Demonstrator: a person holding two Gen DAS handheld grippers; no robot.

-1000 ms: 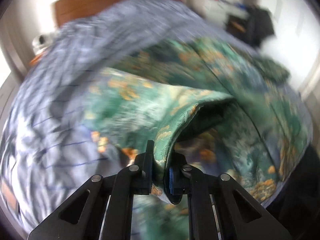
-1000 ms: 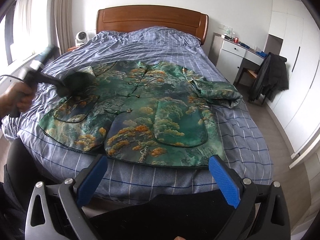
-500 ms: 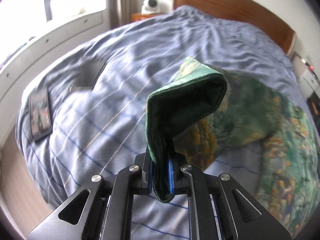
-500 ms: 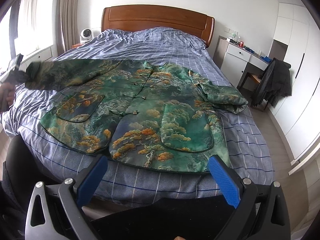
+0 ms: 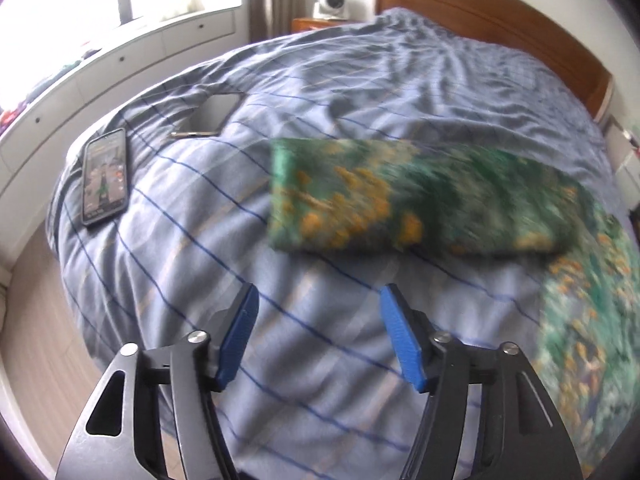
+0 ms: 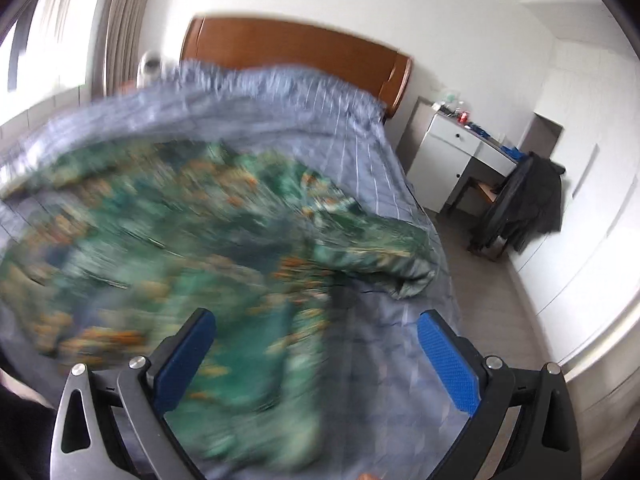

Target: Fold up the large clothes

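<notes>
The left gripper (image 5: 318, 336) and right gripper (image 6: 316, 354) show open, empty jaws; the soft, slippery green-and-orange brocade jacket (image 6: 168, 240) looks best pinched at the three-o'clock cuff (image 6: 408, 276)

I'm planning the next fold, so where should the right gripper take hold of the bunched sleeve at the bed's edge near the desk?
Grip the sleeve at its rolled outer end, coming from the near bed edge with the right gripper, whose jaws stand open. That end lies bunched and raised off the duvet, so probably one pad can slide beneath it.
</notes>
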